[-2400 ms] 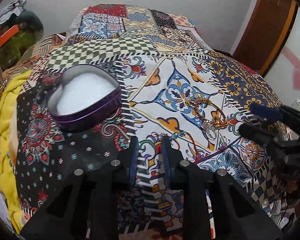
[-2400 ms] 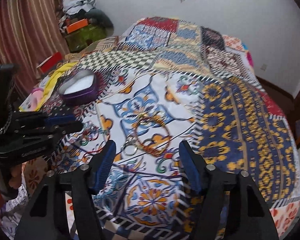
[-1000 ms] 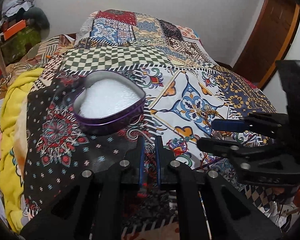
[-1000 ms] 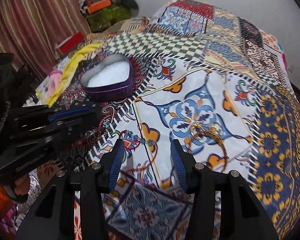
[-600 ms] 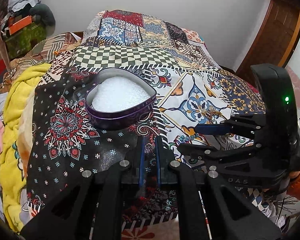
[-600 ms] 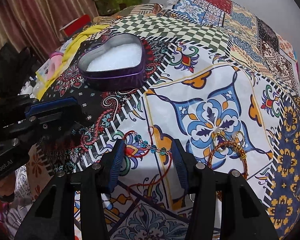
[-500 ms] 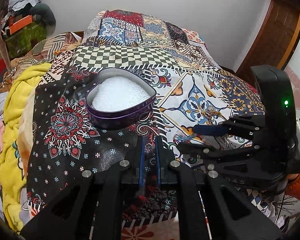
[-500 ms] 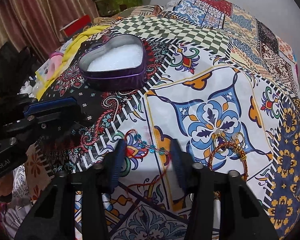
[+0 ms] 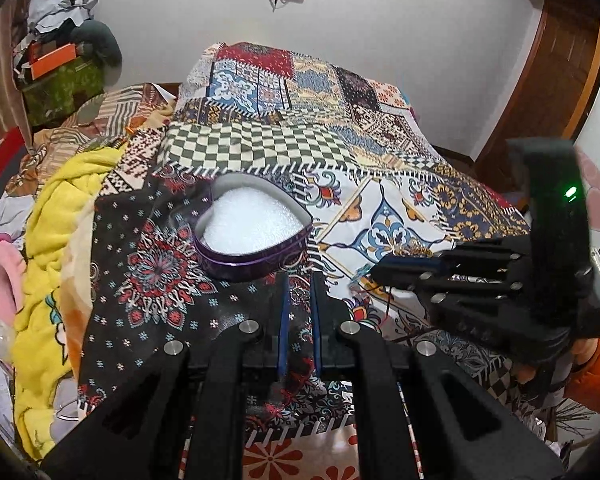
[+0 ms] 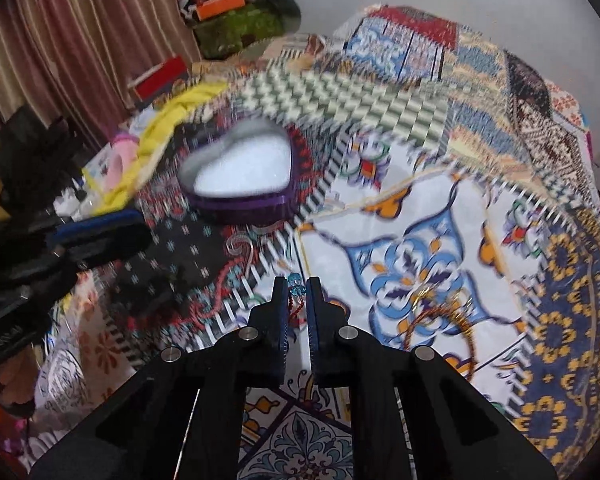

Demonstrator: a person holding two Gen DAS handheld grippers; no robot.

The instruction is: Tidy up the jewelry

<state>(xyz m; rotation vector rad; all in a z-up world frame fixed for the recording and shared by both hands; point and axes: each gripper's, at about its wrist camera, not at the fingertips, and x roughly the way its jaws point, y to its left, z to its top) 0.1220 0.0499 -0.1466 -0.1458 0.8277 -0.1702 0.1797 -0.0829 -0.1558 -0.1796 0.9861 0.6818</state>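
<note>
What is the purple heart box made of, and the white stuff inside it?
The heart box looks like thin metal: its purple wall is glossy, with a bright rim. The white lining looks like foam, matte and finely grainy, though it might be another soft padding.

White wall (image 9: pixel 400 32), wooden door (image 9: pixel 548 92) (right), striped curtain (image 10: pixel 60 48).

Left wrist view: heart-shaped tin on patterned bedspread.
Purple tin (image 9: pixel 252 236), white-lined, sits just ahead of the left gripper (image 9: pixel 299 300), jaws nearly closed; right gripper (image 9: pixel 384 270) at right.

Black gripper (image 9: pixel 299 280), blue pads (image 9: pixel 283 320), orange sleeve (image 9: pixel 596 376)
</note>
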